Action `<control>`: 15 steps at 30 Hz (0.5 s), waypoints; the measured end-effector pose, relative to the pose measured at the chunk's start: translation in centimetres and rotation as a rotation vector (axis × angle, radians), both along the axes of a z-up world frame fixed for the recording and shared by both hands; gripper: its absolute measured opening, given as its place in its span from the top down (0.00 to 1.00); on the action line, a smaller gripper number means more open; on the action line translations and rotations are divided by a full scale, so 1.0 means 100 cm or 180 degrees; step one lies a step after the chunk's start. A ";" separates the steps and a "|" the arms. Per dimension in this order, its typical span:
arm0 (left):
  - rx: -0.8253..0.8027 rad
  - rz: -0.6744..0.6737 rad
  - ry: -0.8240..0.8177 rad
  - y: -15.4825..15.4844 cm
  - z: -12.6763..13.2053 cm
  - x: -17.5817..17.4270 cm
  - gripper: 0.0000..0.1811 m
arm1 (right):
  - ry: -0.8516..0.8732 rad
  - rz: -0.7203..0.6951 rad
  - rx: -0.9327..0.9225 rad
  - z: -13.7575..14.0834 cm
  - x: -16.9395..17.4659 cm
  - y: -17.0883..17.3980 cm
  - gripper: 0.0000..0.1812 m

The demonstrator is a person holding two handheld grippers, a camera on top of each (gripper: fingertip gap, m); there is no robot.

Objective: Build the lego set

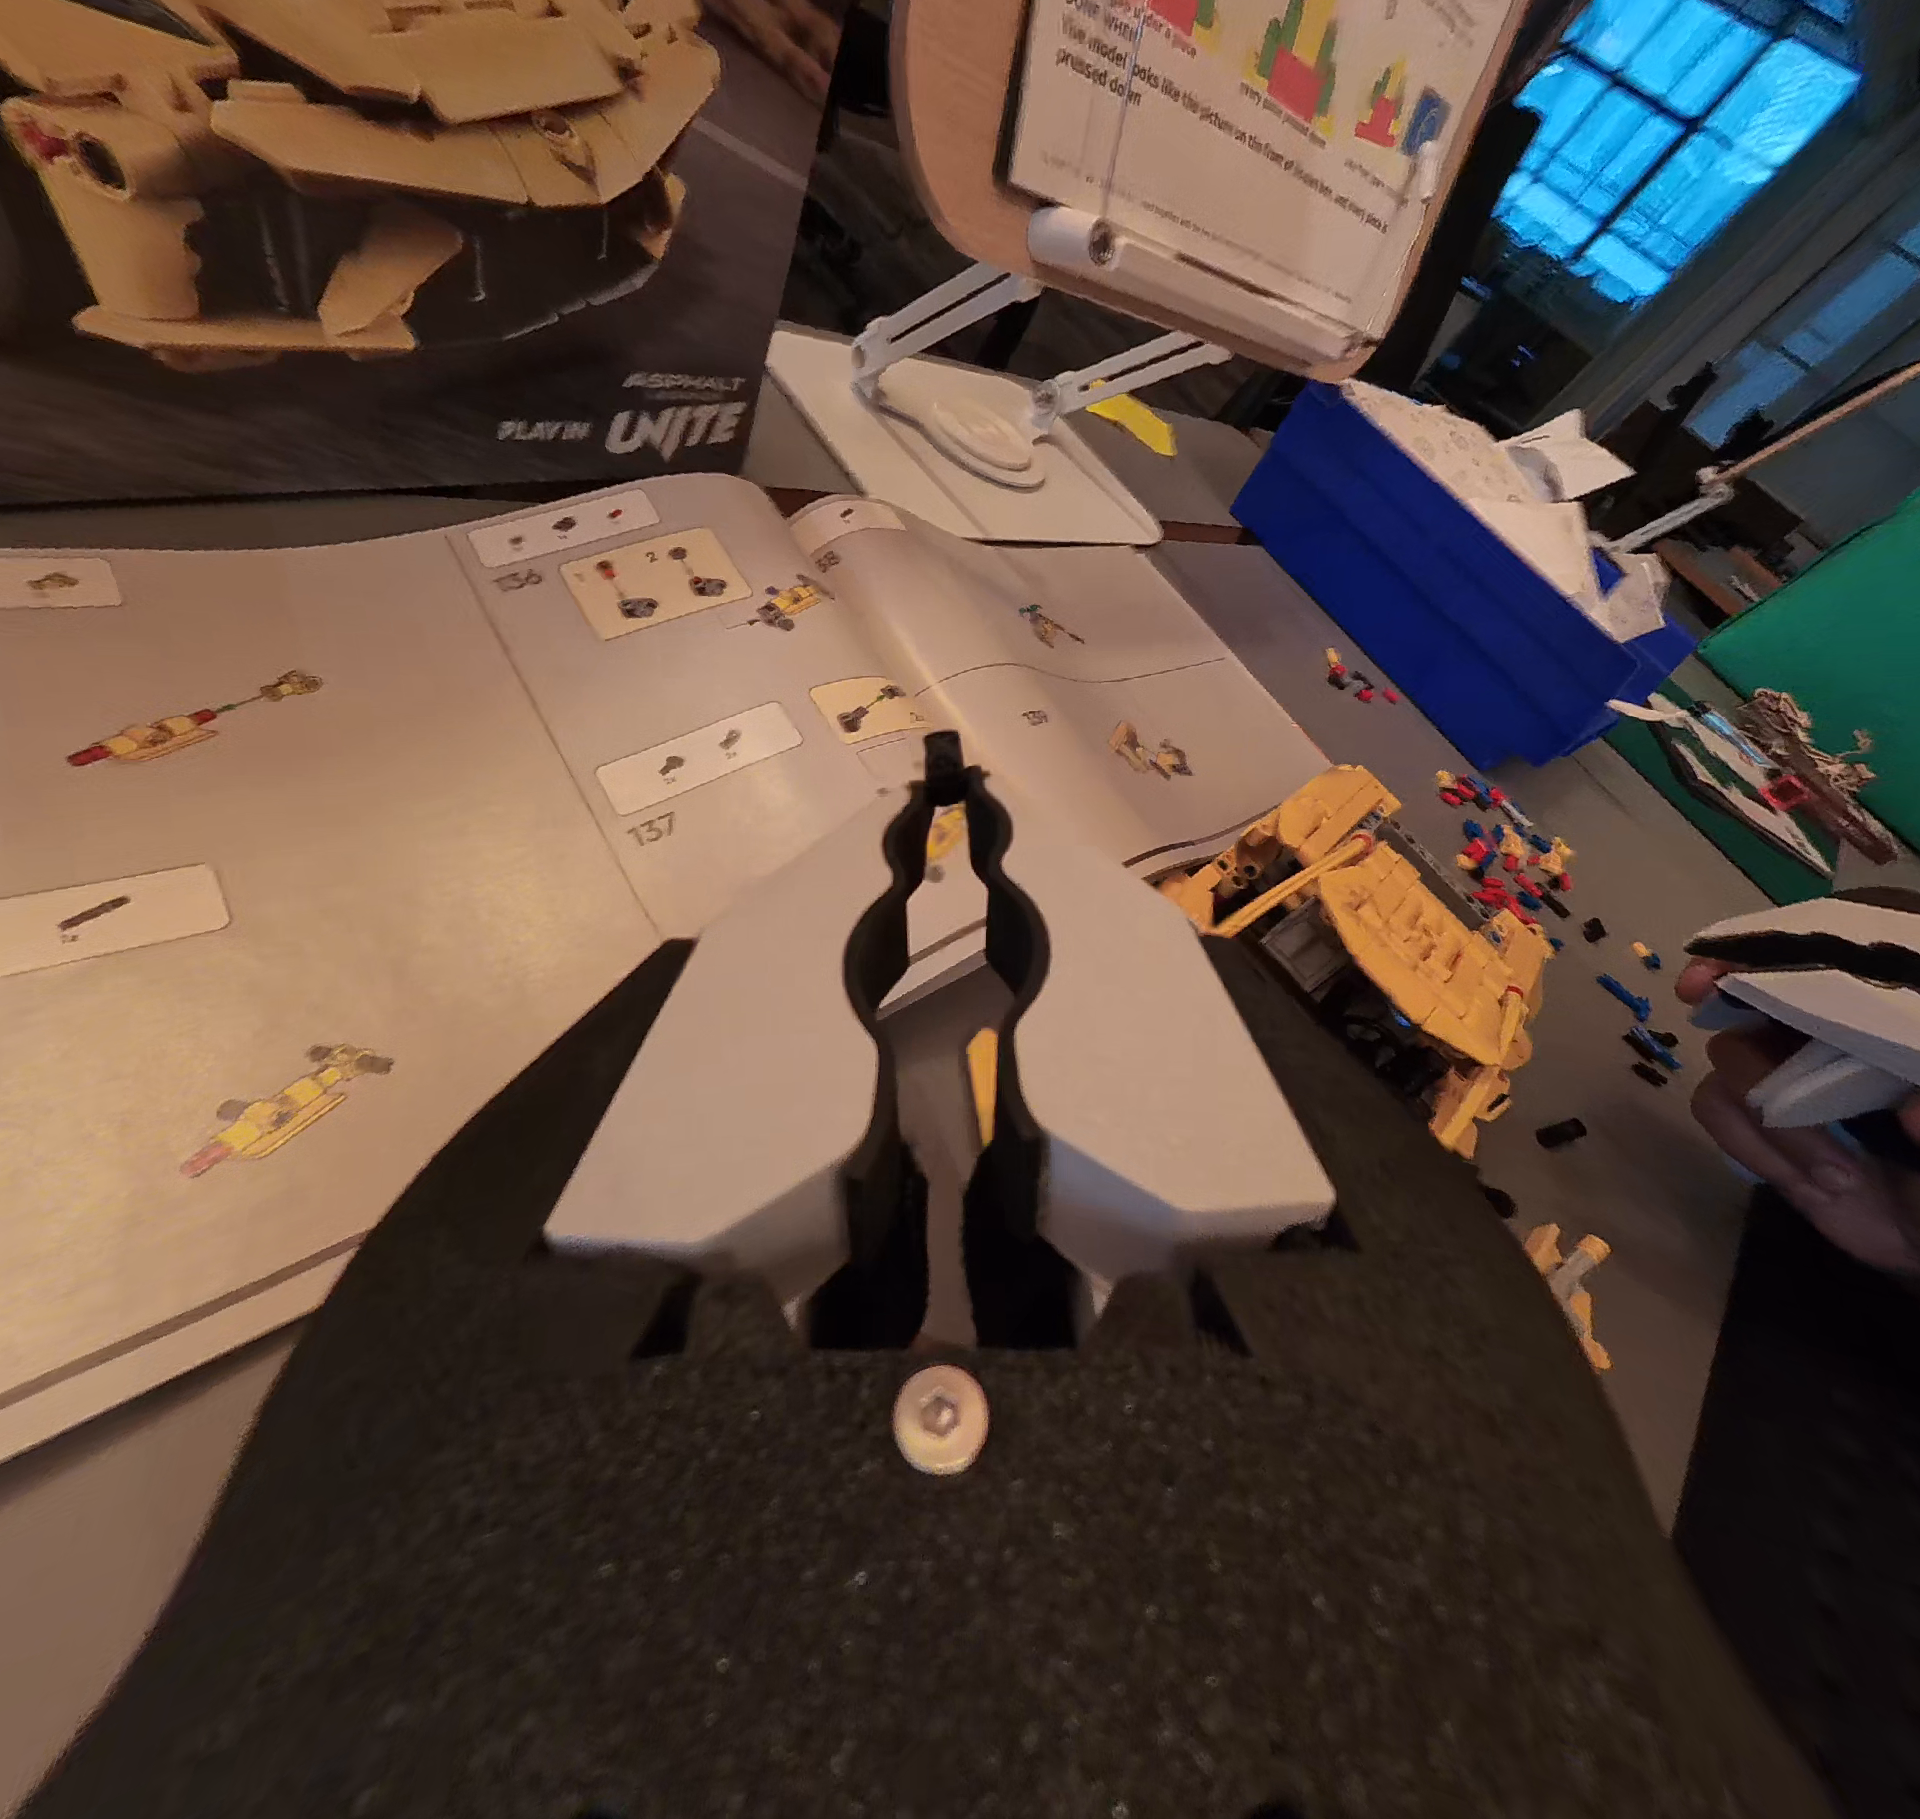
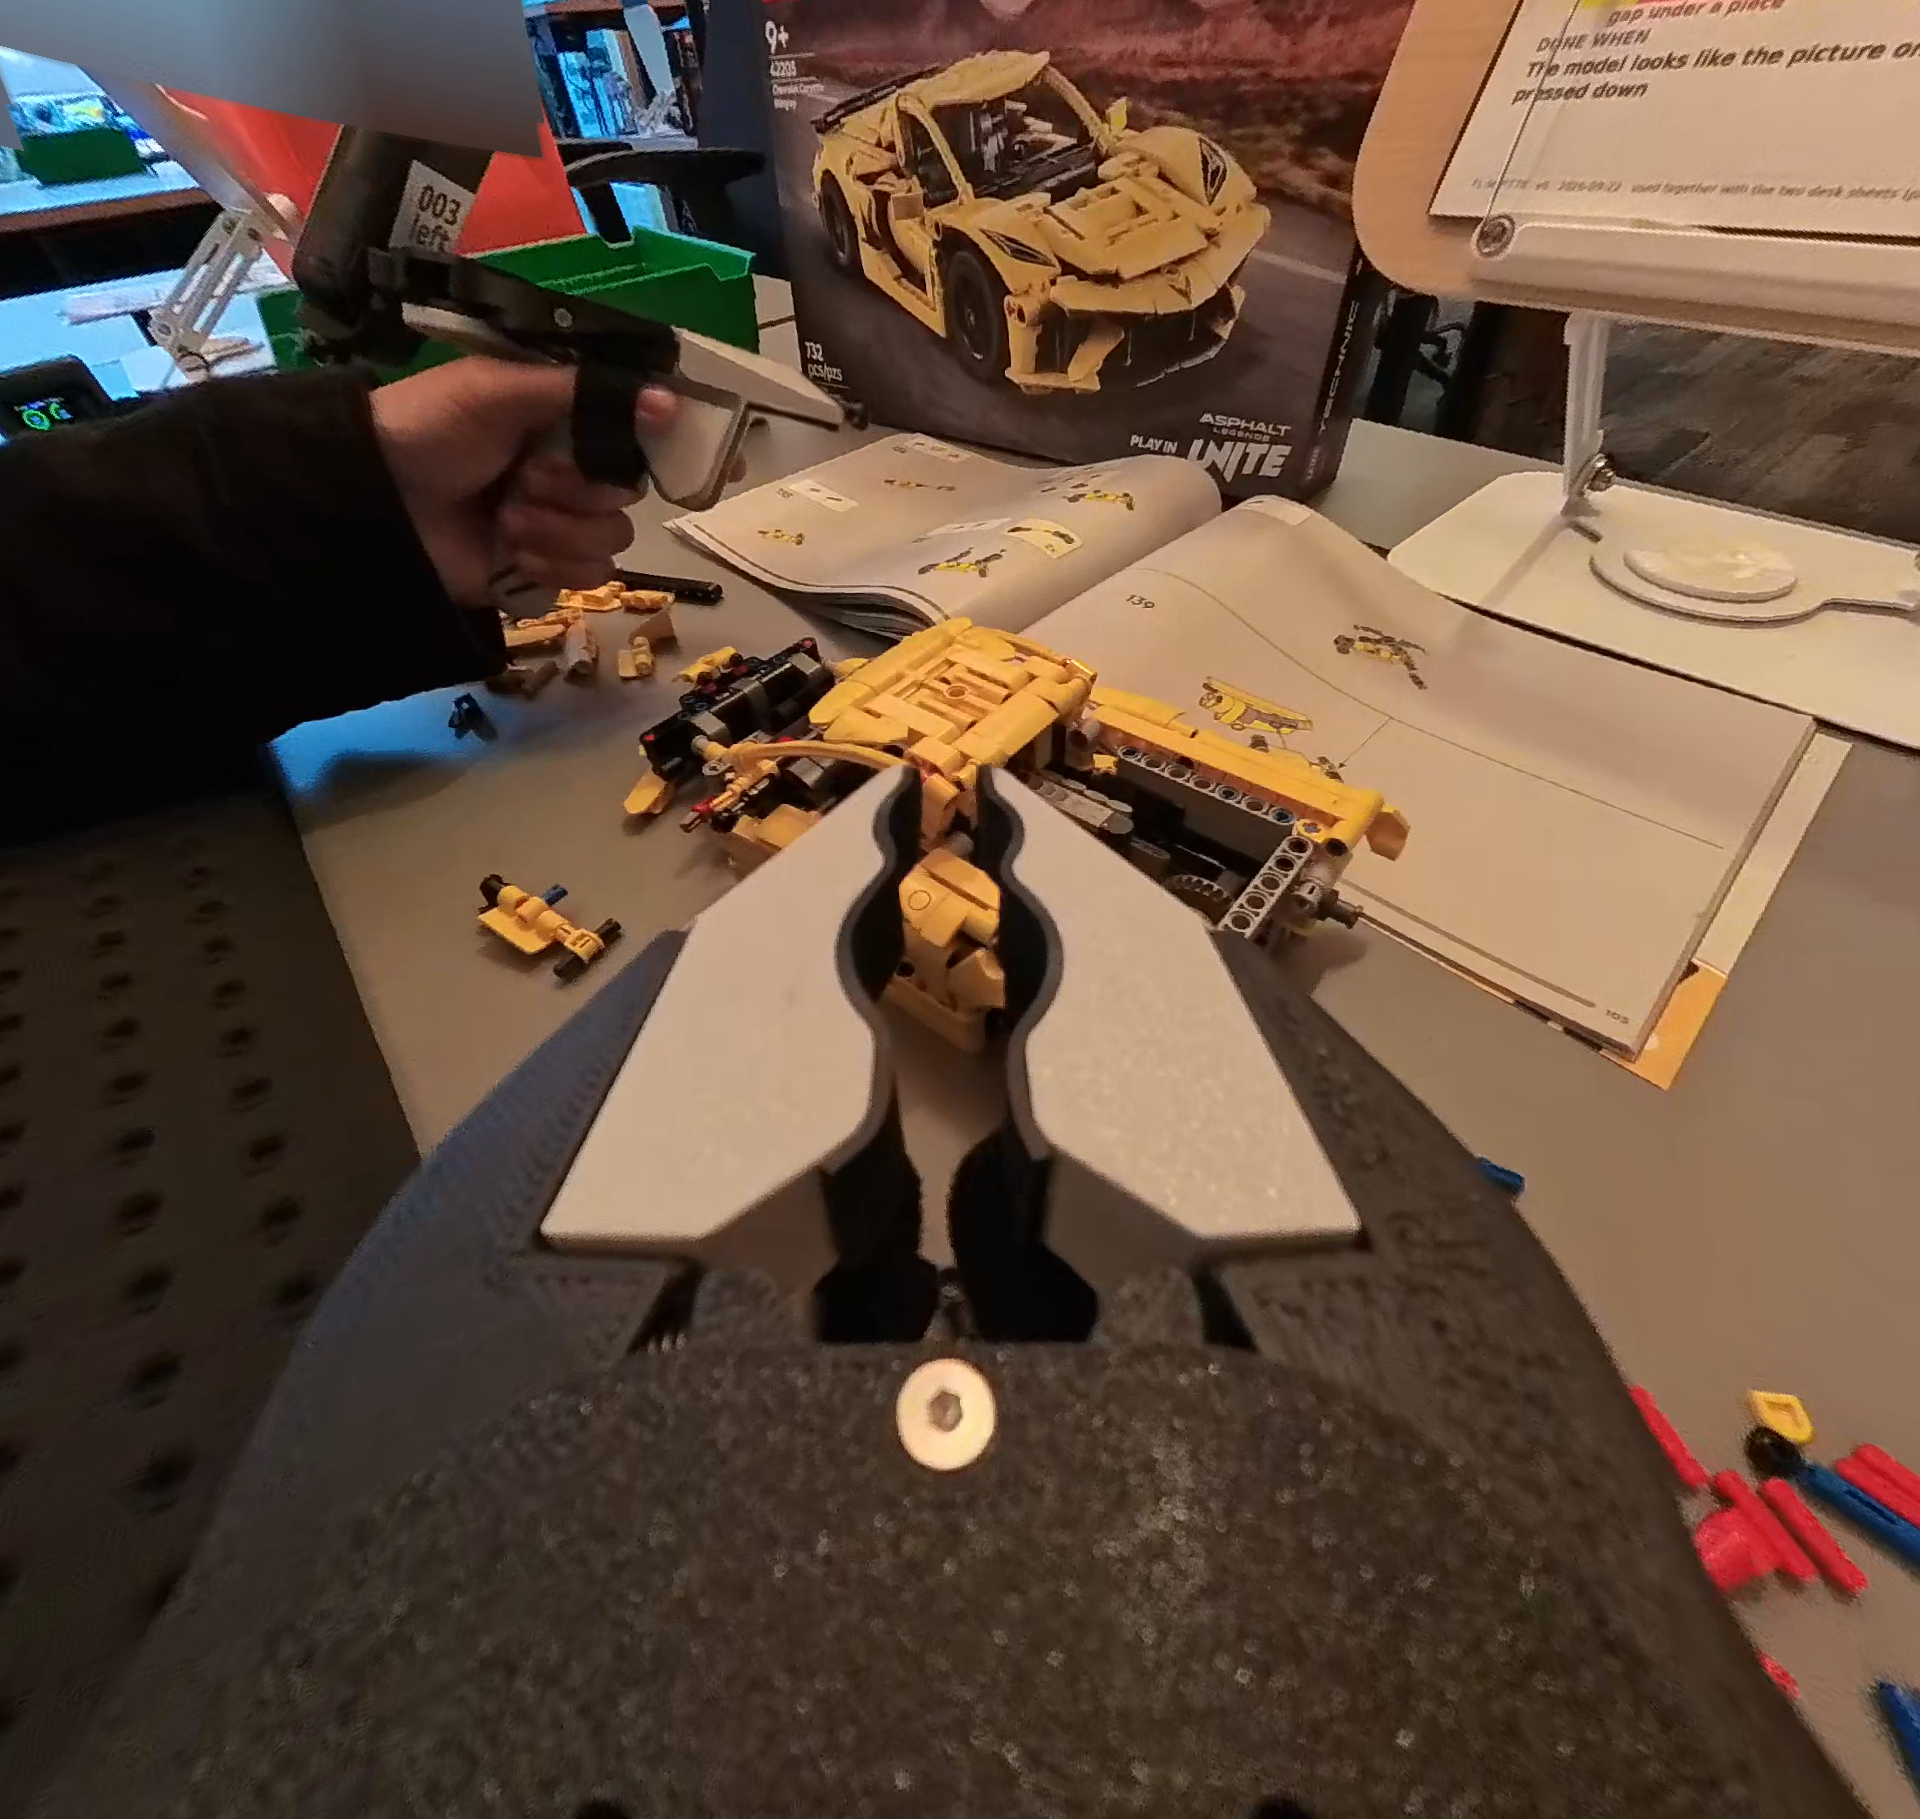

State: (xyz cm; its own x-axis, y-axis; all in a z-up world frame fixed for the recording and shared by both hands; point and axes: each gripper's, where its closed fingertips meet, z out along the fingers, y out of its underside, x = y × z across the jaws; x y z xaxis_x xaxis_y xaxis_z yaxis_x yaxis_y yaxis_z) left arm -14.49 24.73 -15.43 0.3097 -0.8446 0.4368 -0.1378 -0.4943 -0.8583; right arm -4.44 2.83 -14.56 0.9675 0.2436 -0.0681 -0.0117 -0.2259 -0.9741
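Left wrist view, left hand-held gripper [image 1: 943, 782] pinching small black piece [image 1: 941, 759] over open manual [image 1: 416, 782], right hand-held gripper [image 2: 951, 782] nearly closed, empty, half-hiding yellow car build [image 2: 966, 720], bare worktop [image 2: 436, 834] left.

Writing shows in four places; the lego box [image 2: 1039, 211], far on the desk, bears brand marks and numerals; the open instruction booklet [image 1: 312, 834] carries step numbers; a printed sheet [image 2: 1714, 86] stands far right; a white sticker [image 2: 436, 211] marks the left gripper [image 2: 844, 415].
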 end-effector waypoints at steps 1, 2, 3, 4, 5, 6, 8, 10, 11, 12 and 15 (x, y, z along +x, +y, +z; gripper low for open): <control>0.0041 -0.0107 -0.0116 -0.006 0.007 0.003 0.97 | 0.0037 0.0034 0.0016 0.001 -0.001 0.000 0.95; 0.0136 -0.0244 -0.0253 -0.015 0.017 0.006 0.96 | 0.0111 0.0106 0.0049 0.004 -0.004 -0.001 0.95; 0.0319 -0.0402 -0.0354 -0.026 0.027 0.010 0.97 | 0.0244 0.0218 0.0092 0.007 -0.009 -0.003 0.94; 0.0550 -0.0607 -0.0439 -0.042 0.036 0.015 0.97 | 0.0409 0.0335 0.0093 0.009 -0.013 -0.004 0.92; 0.0755 -0.0847 -0.0517 -0.061 0.043 0.019 0.97 | 0.0582 0.0460 0.0050 0.009 -0.018 -0.004 0.90; 0.0934 -0.1036 -0.0606 -0.079 0.049 0.022 0.97 | 0.0733 0.0554 -0.0004 0.008 -0.020 -0.004 0.87; 0.1251 -0.1354 -0.0873 -0.112 0.062 0.025 0.96 | 0.0954 0.0665 -0.0039 0.010 -0.023 -0.005 0.84; 0.1386 -0.1618 -0.0977 -0.139 0.064 0.027 0.96 | 0.1068 0.0723 0.0001 0.014 -0.024 -0.007 0.84; 0.1408 -0.1713 -0.0958 -0.148 0.062 0.028 0.96 | 0.1073 0.0717 0.0034 0.016 -0.024 -0.007 0.84; 0.1436 -0.1775 -0.0930 -0.154 0.058 0.029 0.96 | 0.1071 0.0710 0.0048 0.017 -0.023 -0.008 0.85; 0.1489 -0.1842 -0.0863 -0.163 0.053 0.032 0.96 | 0.1096 0.0750 0.0029 0.017 -0.026 -0.009 0.86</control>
